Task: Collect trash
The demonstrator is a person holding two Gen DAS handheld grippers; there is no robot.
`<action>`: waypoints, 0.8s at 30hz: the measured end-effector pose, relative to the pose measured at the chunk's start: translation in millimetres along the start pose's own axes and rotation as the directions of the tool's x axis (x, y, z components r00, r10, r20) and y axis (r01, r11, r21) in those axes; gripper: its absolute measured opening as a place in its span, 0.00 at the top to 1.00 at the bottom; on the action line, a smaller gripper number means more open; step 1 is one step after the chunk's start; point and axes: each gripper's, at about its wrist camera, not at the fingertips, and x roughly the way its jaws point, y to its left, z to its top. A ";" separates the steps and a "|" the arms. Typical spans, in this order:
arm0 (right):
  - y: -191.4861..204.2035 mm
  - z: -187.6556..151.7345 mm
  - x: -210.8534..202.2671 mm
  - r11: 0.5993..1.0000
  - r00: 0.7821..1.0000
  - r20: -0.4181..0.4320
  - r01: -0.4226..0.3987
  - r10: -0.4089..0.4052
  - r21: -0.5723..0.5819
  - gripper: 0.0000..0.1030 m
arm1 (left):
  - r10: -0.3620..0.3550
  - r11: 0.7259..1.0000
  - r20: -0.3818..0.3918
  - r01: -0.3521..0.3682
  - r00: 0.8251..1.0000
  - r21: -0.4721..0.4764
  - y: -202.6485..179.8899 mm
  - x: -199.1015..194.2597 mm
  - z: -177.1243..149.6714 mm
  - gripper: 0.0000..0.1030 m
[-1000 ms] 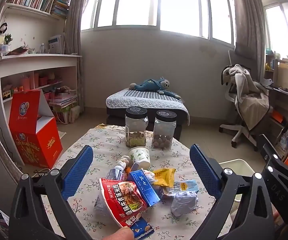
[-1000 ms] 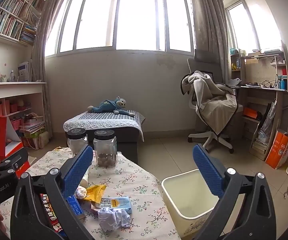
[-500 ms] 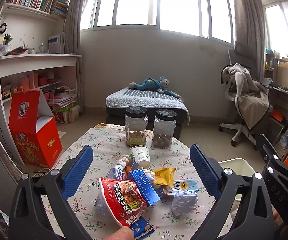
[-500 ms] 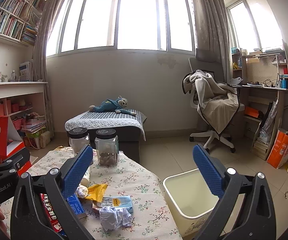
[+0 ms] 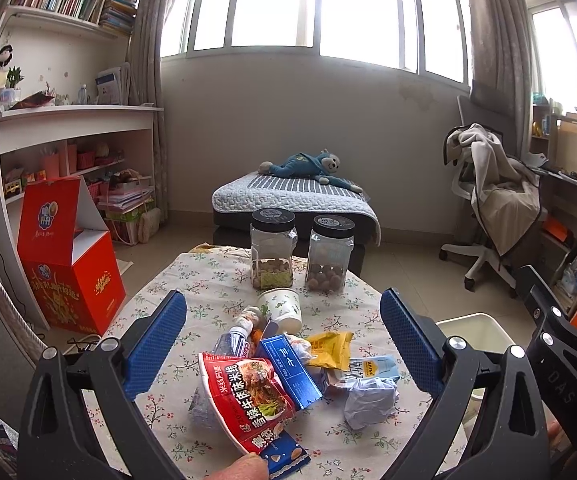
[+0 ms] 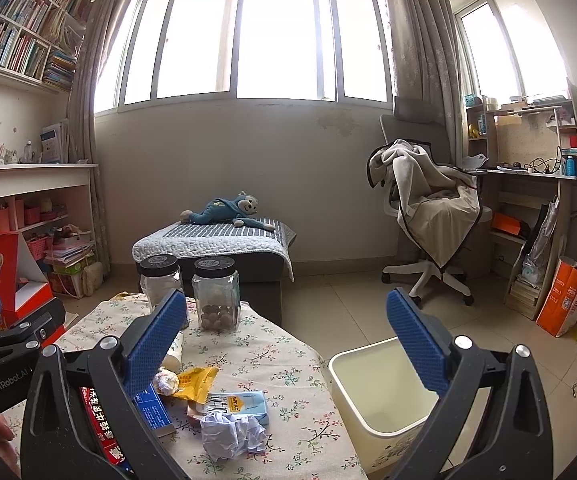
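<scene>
A pile of trash lies on the floral table [image 5: 216, 280]: a red snack packet [image 5: 248, 396], a blue carton [image 5: 288, 368], a yellow wrapper [image 5: 330, 346], a light blue pack [image 5: 372, 368], a crumpled paper ball [image 5: 368, 400], a squashed bottle [image 5: 232, 340] and a paper cup [image 5: 282, 310]. My left gripper [image 5: 284, 344] is open above the pile, holding nothing. My right gripper [image 6: 286, 344] is open and empty over the table's right edge. The paper ball [image 6: 232, 436], light blue pack [image 6: 240, 402] and yellow wrapper [image 6: 194, 382] show below it. A cream trash bin [image 6: 384, 392] stands on the floor right of the table.
Two black-lidded jars [image 5: 272, 254] [image 5: 330, 258] stand at the table's far side. A red box [image 5: 68, 260] sits on the floor at left. A low bed with a blue plush monkey [image 5: 308, 168] lies behind. An office chair [image 6: 432, 216] stands at right.
Both grippers have held almost still, with only a slight drift of the right view. Nothing on the table has moved.
</scene>
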 end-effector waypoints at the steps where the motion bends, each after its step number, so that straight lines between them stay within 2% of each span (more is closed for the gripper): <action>1: -0.7 0.1 0.2 1.000 1.000 -0.006 -0.001 0.001 0.000 0.07 | 0.000 1.000 -0.001 0.000 1.000 0.000 0.1 0.2 -0.5 0.08; 14: 0.3 -2.1 0.6 1.000 1.000 -0.013 -0.002 0.002 -0.007 0.07 | 0.005 1.000 -0.010 -0.005 1.000 -0.001 1.6 1.4 -2.5 0.08; 24: 0.5 -3.2 1.6 1.000 0.999 -0.032 -0.004 0.004 -0.017 0.07 | 0.011 1.000 -0.057 -0.010 0.998 0.013 1.4 3.2 -2.5 0.08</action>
